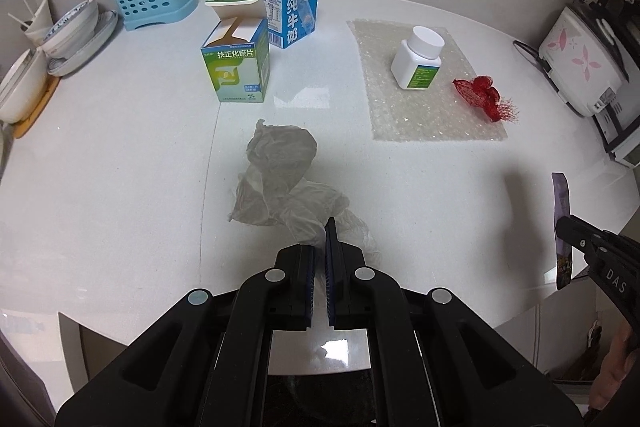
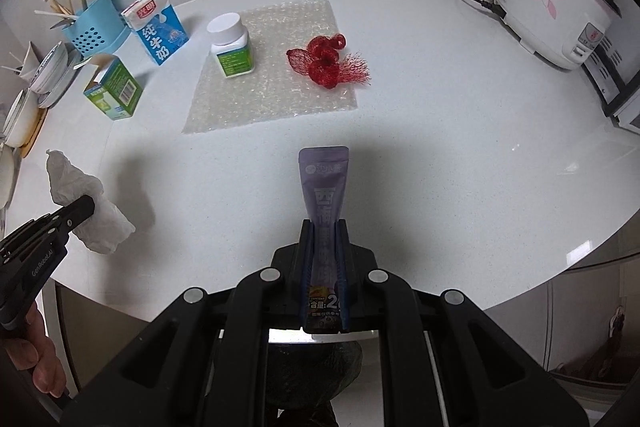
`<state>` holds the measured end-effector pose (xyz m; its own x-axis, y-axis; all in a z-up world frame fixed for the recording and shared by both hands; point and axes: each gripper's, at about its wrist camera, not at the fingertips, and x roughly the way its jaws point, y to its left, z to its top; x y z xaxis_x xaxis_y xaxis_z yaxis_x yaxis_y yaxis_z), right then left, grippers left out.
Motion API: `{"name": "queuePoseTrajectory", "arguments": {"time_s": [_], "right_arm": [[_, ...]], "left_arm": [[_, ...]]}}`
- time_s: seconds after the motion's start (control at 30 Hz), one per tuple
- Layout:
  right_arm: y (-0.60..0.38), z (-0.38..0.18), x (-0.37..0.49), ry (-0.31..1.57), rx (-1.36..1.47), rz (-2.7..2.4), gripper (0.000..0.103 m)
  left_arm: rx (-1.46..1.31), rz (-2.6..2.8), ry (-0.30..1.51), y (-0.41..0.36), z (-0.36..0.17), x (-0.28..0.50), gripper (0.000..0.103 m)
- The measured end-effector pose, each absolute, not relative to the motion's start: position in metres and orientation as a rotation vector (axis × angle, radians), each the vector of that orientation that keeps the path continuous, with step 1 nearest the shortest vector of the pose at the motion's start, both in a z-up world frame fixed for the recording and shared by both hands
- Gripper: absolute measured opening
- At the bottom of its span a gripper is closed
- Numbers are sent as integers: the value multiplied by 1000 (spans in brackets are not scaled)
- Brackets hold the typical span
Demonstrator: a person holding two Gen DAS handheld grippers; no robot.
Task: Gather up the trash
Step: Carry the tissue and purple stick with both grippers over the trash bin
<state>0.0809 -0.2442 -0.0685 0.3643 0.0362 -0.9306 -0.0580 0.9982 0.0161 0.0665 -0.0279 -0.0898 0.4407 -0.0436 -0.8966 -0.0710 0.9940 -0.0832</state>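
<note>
Two pieces of trash are already gripped, one in each set of jaws. The left gripper (image 1: 320, 247) is pinched nearly shut on a corner of the crumpled white tissue (image 1: 280, 175), which hangs and trails over the near part of the desk (image 1: 120, 167); it looks feather-light, limp and easy to tear, so a bunched fold gives a surer hold than a thin edge. The right gripper (image 2: 324, 239) is clamped narrowly on the lower half of the purple snack pouch (image 2: 323, 183), which stands upright beyond the pads; its film looks light, flat and slick, so it is best held across the flat faces. Farther out lie the red mesh net (image 2: 326, 61), soft and snaggy, on bubble wrap (image 2: 272, 83) beside the white pill bottle (image 2: 230, 45), rigid and smooth. The open medicine box (image 1: 236, 67) and milk carton (image 1: 290, 5) look light and crushable.
</note>
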Motion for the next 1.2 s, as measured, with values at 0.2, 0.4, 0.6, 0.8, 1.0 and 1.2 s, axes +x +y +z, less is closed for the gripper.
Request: {"name": "queuePoseTrajectory", "arguments": {"time_s": [0.2,0.4,0.6,0.8,1.0,1.2], "right_arm": [[-242,-61,67,1174,-30,75,10],[-239,-54,50,1151,-45,90,10],[-234,-46,31,1127,-71,115,10],[-232,-38,12,1113,-70,153,10],[-233,-31,-7,1097,-69,179,10],[-230,-29,-26,1083,-95,215,10]], "left_arm": [[-120,21,1102,-27,-84,46,3],[-133,17,1093,-26,-80,25,3],[-143,14,1081,-26,-74,4,3],[-170,-13,1077,-29,-68,-18,3],[-160,-37,1061,-36,-61,-40,3],[-157,-49,1054,-40,-58,-62,3]]}}
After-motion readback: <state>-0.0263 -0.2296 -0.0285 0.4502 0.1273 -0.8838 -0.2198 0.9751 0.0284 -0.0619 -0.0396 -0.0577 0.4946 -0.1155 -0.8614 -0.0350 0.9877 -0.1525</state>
